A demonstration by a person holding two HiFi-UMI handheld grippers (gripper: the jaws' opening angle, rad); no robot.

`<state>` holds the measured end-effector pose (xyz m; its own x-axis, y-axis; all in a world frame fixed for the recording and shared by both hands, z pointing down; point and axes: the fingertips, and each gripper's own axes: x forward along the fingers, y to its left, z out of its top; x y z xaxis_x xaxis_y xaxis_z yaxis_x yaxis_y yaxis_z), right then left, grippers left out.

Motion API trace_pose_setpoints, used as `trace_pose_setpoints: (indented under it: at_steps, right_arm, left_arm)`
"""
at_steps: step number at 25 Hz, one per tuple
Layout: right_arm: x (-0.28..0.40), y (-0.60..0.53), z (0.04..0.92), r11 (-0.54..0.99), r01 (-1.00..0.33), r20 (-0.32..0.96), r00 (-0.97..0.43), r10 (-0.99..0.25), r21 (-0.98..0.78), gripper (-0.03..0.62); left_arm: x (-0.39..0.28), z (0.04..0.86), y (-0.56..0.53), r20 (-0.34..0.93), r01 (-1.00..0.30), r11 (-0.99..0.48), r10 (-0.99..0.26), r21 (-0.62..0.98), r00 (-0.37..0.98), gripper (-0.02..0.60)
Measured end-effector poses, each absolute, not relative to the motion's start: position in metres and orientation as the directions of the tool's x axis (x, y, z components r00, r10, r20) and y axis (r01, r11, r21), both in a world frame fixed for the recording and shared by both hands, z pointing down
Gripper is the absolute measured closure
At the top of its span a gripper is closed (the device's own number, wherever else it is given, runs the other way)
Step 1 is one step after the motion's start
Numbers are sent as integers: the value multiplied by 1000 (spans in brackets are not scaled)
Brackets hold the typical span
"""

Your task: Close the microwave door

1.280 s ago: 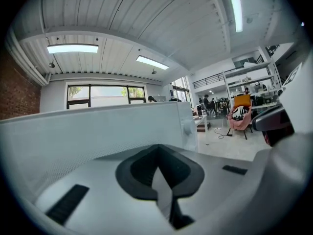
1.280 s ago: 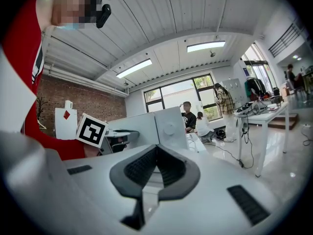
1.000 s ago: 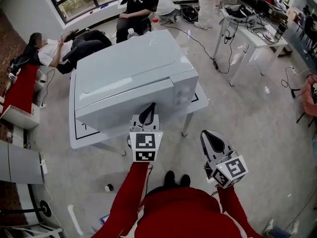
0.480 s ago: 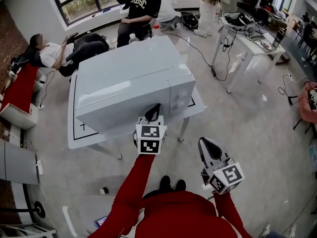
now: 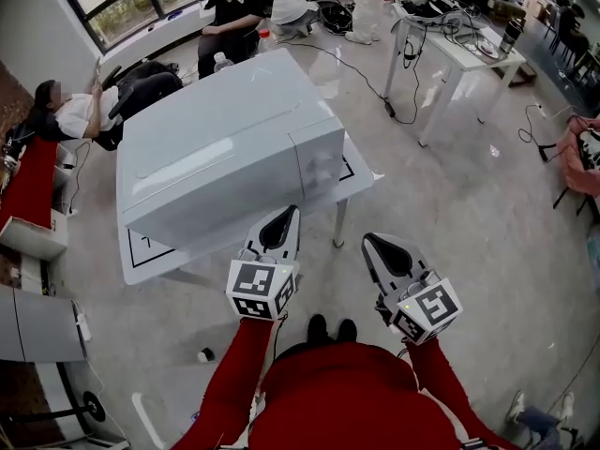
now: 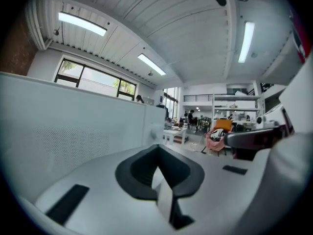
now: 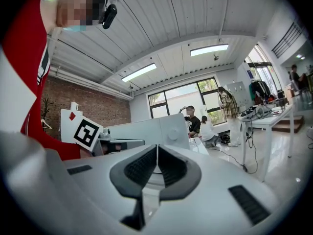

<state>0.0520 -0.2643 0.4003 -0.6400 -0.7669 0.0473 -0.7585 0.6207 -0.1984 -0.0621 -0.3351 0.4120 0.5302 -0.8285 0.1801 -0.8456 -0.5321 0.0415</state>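
The white microwave (image 5: 225,148) stands on a white table (image 5: 361,184), its door flush with the front and its control panel (image 5: 319,162) at the right end. My left gripper (image 5: 285,216) is shut and empty, its tip just below and in front of the microwave's front face. That perforated door face (image 6: 73,131) fills the left of the left gripper view, beside the shut gripper (image 6: 157,150). My right gripper (image 5: 371,243) is shut and empty, held to the right over the floor. In the right gripper view the gripper (image 7: 157,150) points past the microwave (image 7: 151,129).
Two people sit by the window behind the table (image 5: 234,3), and another lies at the back left (image 5: 84,111). A white desk (image 5: 450,36) with cables stands at the back right. A red bench (image 5: 33,181) lines the left wall. A cable crosses the floor (image 5: 366,73).
My left gripper has drawn back from the microwave's front towards me. The right gripper has stayed low at the right. My head view has shifted a little.
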Motion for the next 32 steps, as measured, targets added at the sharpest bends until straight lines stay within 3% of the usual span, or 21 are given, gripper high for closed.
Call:
trace_pose_setpoints:
  at_steps: [9, 32]
  right_arm:
    - [58, -257, 388, 644, -743, 7, -656, -755, -181, 583]
    - [66, -251, 393, 651, -749, 28, -659, -752, -125, 585]
  left_arm:
    - [-20, 387, -265, 130, -714, -700, -711, -29, 691, 575]
    - [-19, 381, -253, 115, -745, -666, -742, -23, 660, 575]
